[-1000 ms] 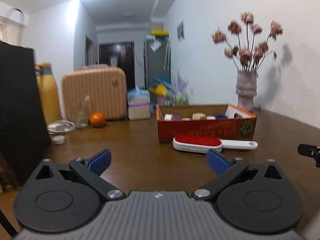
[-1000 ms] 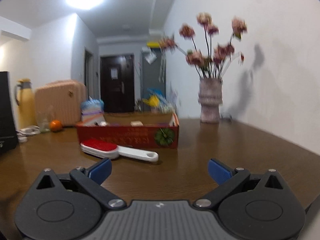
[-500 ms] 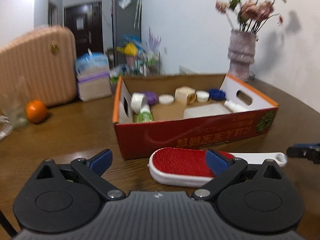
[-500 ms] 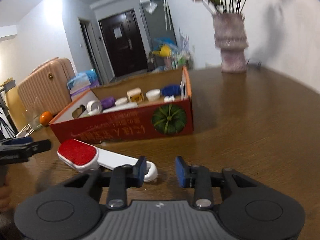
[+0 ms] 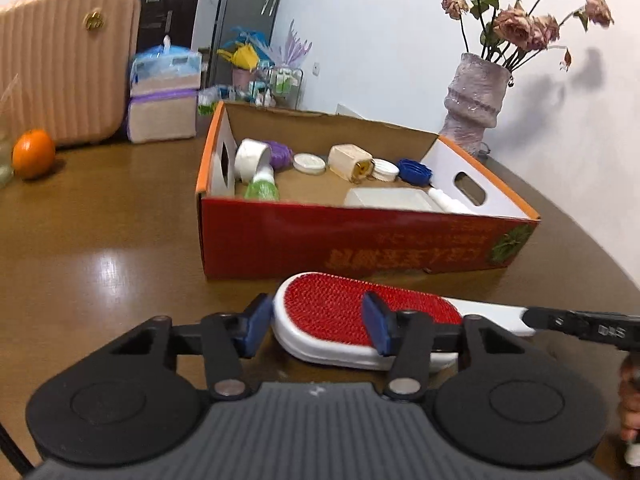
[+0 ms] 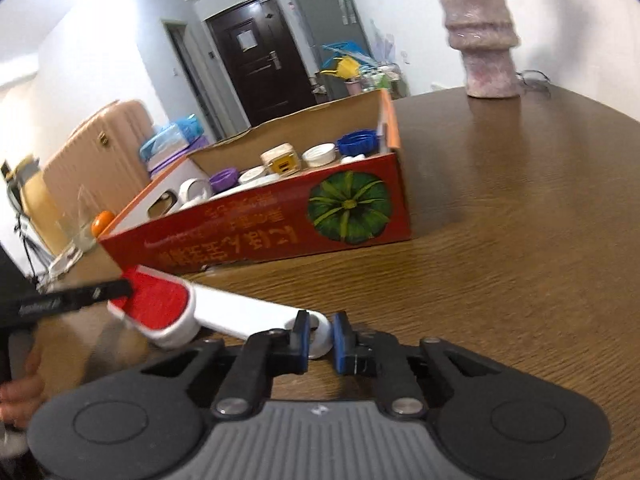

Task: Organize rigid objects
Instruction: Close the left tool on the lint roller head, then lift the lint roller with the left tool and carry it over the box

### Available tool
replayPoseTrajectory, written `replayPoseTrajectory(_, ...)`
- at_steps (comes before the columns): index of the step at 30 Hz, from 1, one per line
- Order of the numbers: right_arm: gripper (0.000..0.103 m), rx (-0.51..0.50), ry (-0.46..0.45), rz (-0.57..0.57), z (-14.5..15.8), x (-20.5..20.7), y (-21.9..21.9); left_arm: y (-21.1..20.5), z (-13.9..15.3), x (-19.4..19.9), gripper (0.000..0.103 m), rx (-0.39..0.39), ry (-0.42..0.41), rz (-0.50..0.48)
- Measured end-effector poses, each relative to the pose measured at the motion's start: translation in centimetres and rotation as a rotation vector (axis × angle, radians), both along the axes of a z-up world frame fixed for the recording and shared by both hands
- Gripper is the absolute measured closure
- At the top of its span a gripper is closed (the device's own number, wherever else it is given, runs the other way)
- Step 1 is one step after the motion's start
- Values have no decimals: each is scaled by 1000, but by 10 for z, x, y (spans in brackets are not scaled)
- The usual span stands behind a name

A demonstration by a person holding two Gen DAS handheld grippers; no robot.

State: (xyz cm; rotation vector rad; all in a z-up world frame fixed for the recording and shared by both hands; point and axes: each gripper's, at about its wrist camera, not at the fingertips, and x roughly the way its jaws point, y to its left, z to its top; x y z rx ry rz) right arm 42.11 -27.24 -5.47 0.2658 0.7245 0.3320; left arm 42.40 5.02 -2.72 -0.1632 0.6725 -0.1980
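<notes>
A white lint brush with a red pad [image 5: 360, 312] lies on the brown table in front of a red cardboard box [image 5: 360, 240]. My left gripper [image 5: 316, 330] has its blue fingers on either side of the brush's red head, closed in on it. My right gripper [image 6: 320, 338] is shut on the ringed end of the white handle [image 6: 244, 314]; the brush head [image 6: 156, 300] is at its left. The box [image 6: 280, 224] holds several lids, a tape roll and small bottles.
A pink-grey vase [image 5: 476, 104] with dried flowers stands behind the box at the right. An orange [image 5: 32, 154], a peach suitcase [image 5: 68, 60] and a tissue pack [image 5: 164, 96] are at the back left. The table edge curves at the right.
Both grippers moved forward and down to the brush. The left fingers closed in around the red head; the right fingers closed onto the handle end.
</notes>
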Motion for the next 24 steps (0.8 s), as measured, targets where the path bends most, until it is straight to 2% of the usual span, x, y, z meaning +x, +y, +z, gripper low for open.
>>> replayPoseTrajectory(5, 92, -40, -20, -15, 5, -28, -6, -10, -2, -59, 60, -24, -2, 10)
replayPoseTrajectory(9, 92, -59, -26, 18, 11, -64, -7, -3, -5, -109, 60, -125, 49, 56)
replayPoseTrajectory(12, 92, -81, -30, 40, 13, -85, -3, -6, -6, -143, 60, -115, 39, 68)
replayPoseTrajectory(16, 90, -47, -4, 33, 6, -90, -5, -3, -4, -150, 54, -124, 15, 59)
replayPoseTrajectory(17, 90, -21, -4, 33, 4, -90, -7, -3, -5, -148, 50, -125, 15, 55)
replayPoseTrajectory(18, 90, 10, 1, 31, 2, -91, -11, -2, -6, -145, 50, -129, 18, 60)
replayPoseTrajectory(19, 90, 47, 14, 23, 0, -89, -15, -2, -6, -146, 52, -132, 20, 63)
replayPoseTrajectory(20, 91, 66, 19, 17, -1, -89, -19, -4, -4, -147, 58, -120, 12, 64)
replayPoseTrajectory(22, 92, 53, 2, 2, 0, -96, -20, -9, 2, -157, 65, -95, -29, 69)
replayPoseTrajectory(24, 92, 56, -50, 2, 8, -107, -21, -14, 10, -170, 65, -81, -89, 79)
